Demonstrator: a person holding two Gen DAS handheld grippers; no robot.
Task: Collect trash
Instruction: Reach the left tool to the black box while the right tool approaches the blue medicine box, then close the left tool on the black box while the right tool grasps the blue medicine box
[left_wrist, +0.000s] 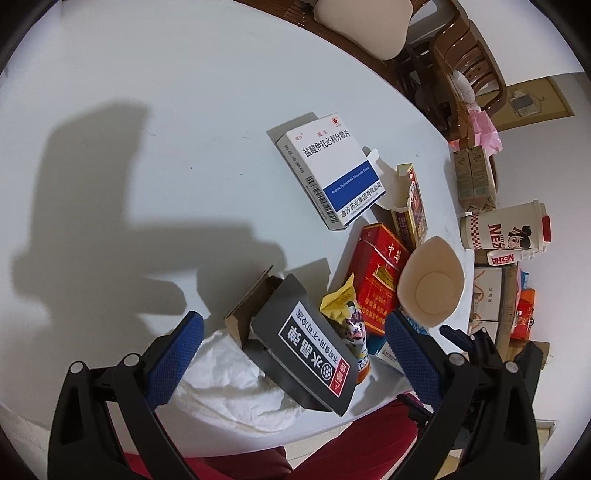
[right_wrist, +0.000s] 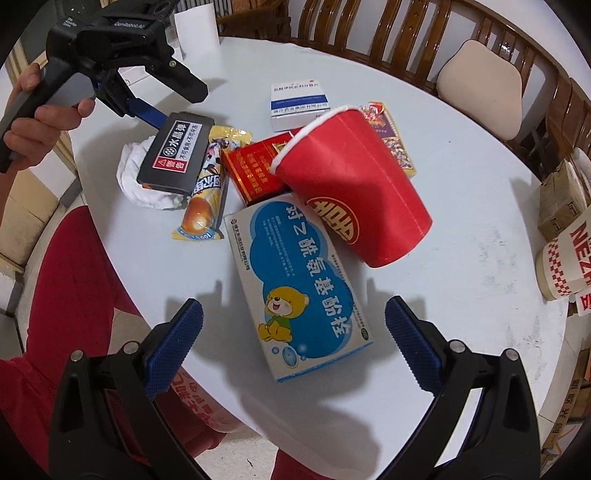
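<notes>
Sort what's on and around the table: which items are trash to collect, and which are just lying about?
Trash to collect:
dark grey box
crumpled tissue
yellow snack wrapper
red cigarette pack
red paper cup
blue bear medicine box
white and blue medicine box
purple patterned box

Probably lying about:
NEZHA cup
cardboard boxes
wooden chair

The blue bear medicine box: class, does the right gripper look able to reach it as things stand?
Probably yes. The right gripper is open, the blue bear medicine box lies between its fingers, nothing blocks the near end.
</notes>
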